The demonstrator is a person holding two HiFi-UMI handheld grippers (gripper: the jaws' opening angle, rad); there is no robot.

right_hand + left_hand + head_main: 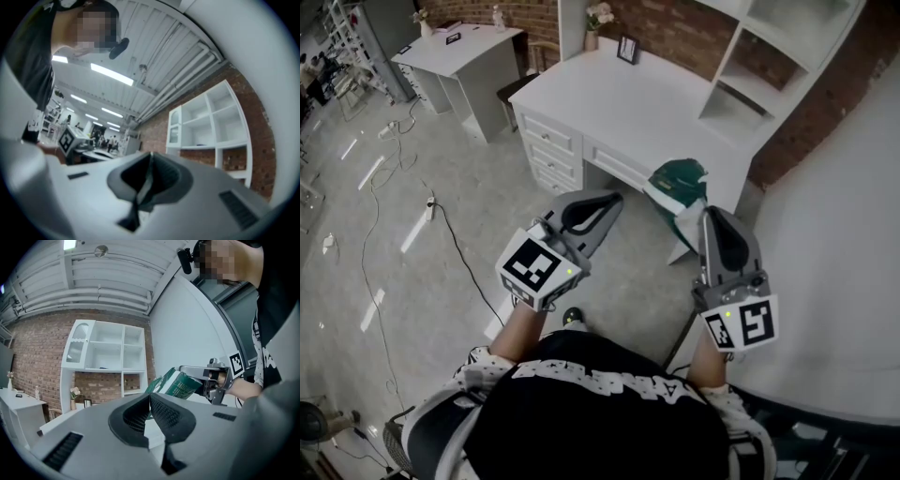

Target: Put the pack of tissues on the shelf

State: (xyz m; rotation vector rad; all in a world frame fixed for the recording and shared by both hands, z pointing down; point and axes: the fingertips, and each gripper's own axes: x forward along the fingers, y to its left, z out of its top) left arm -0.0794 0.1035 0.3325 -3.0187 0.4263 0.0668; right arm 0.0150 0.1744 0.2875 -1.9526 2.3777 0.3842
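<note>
While short of the desk | pinching tissue pack in right gripper for shelf above it | with left gripper closed, empty

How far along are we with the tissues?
Done: the pack of tissues is picked up. In hand: the right hand-held gripper is shut on it, over the floor before the desk. Left: placing it on the shelf. The left hand-held gripper is shut, empty.

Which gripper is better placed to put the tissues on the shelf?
Right. The right gripper is shut on the pack of tissues and is on the side nearer the shelf. The left gripper is shut and holds nothing.
</note>
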